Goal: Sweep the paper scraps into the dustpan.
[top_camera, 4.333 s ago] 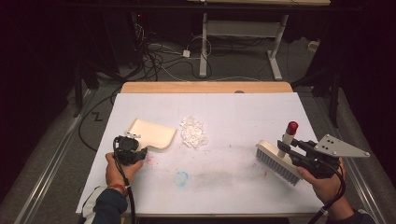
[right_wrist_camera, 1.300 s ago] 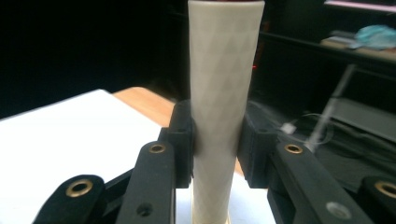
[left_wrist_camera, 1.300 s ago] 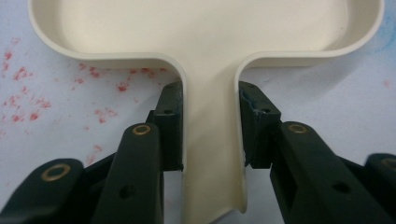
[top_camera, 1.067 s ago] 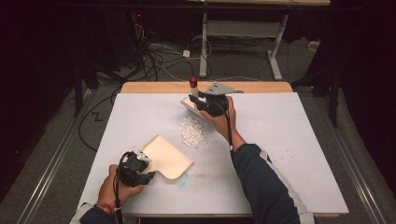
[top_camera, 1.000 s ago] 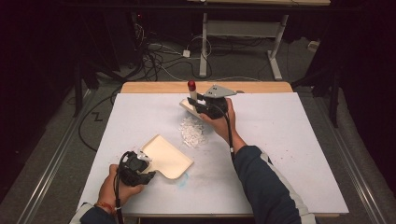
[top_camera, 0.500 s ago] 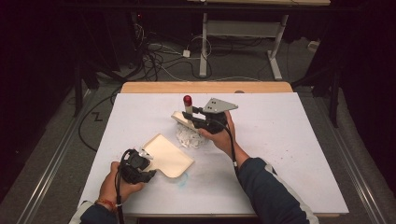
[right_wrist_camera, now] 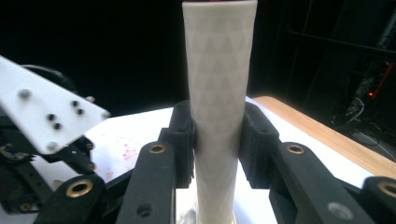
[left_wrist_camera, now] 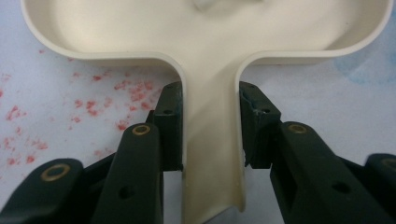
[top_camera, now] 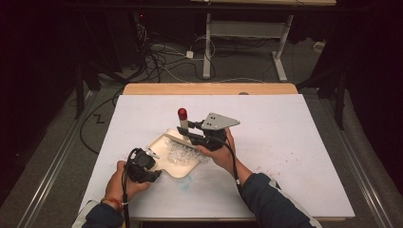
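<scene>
Left gripper (top_camera: 153,174) jaws clamped on cream dustpan (top_camera: 175,151) handle, pan flat on table (top_camera: 294,142). Right gripper (top_camera: 189,135) jaws tight around brush (top_camera: 183,124) handle, bristles over clear scraps (top_camera: 183,154) in pan. No readable writing.

No words, numbers, brand names or signs can be read anywhere in these pictures. The cream dustpan (left_wrist_camera: 212,56) is plain, and the brush handle (right_wrist_camera: 219,107) has only a pattern of little triangles, not letters. The white table cover (top_camera: 294,142) has red and blue marks on it, but they are just stains, not writing.
</scene>
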`<state>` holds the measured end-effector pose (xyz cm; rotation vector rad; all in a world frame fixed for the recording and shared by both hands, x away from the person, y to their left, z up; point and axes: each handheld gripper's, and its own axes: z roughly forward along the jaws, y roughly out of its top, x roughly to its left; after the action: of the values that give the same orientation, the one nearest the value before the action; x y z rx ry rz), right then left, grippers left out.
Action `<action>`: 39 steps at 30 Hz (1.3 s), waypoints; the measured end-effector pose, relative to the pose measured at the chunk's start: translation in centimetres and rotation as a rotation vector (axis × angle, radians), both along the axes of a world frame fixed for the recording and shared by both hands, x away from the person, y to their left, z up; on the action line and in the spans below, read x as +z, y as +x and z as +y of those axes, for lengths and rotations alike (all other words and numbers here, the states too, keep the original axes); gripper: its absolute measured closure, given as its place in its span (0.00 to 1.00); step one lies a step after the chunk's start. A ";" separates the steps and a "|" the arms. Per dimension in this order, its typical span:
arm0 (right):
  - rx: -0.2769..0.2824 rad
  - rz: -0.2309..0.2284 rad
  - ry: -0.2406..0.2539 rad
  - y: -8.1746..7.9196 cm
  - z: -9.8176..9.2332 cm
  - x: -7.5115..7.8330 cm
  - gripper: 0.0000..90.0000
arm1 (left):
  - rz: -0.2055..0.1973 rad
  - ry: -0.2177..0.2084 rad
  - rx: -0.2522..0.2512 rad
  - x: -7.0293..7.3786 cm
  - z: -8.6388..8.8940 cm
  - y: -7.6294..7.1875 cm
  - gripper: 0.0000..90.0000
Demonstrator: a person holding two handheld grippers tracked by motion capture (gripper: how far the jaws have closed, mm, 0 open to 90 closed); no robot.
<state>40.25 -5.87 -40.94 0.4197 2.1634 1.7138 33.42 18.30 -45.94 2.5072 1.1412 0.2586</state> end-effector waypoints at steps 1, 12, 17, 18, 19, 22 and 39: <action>0.006 -0.008 -0.006 -0.2 0.3 0.0 0.78 | -0.001 0.004 -0.002 0.0 -0.1 0.0 0.70; -0.017 -0.069 -0.001 -0.5 0.2 2.1 0.78 | -0.012 0.000 -0.009 -0.1 0.1 -0.2 0.70; -0.060 -0.083 0.002 -1.0 -1.8 3.9 0.78 | -0.015 -0.008 -0.005 -0.1 0.2 -0.4 0.70; -0.078 -0.086 -0.002 -1.2 -2.3 4.2 0.78 | -0.018 -0.008 0.000 -0.2 0.2 -0.4 0.70; -0.089 -0.086 -0.009 -1.4 -2.8 4.6 0.78 | -0.017 -0.005 0.000 -0.1 0.1 -0.5 0.70; -0.090 -0.086 -0.023 -2.1 -4.1 5.3 0.78 | -0.020 -0.005 0.004 -0.2 0.1 -0.6 0.70; -0.074 0.096 -0.157 -7.5 -10.5 3.8 0.78 | -0.021 0.005 0.016 -0.1 -0.1 -0.7 0.70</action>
<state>32.77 -16.34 -37.12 0.5420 2.2991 1.5006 32.68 18.24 -46.05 2.4943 1.1539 0.2921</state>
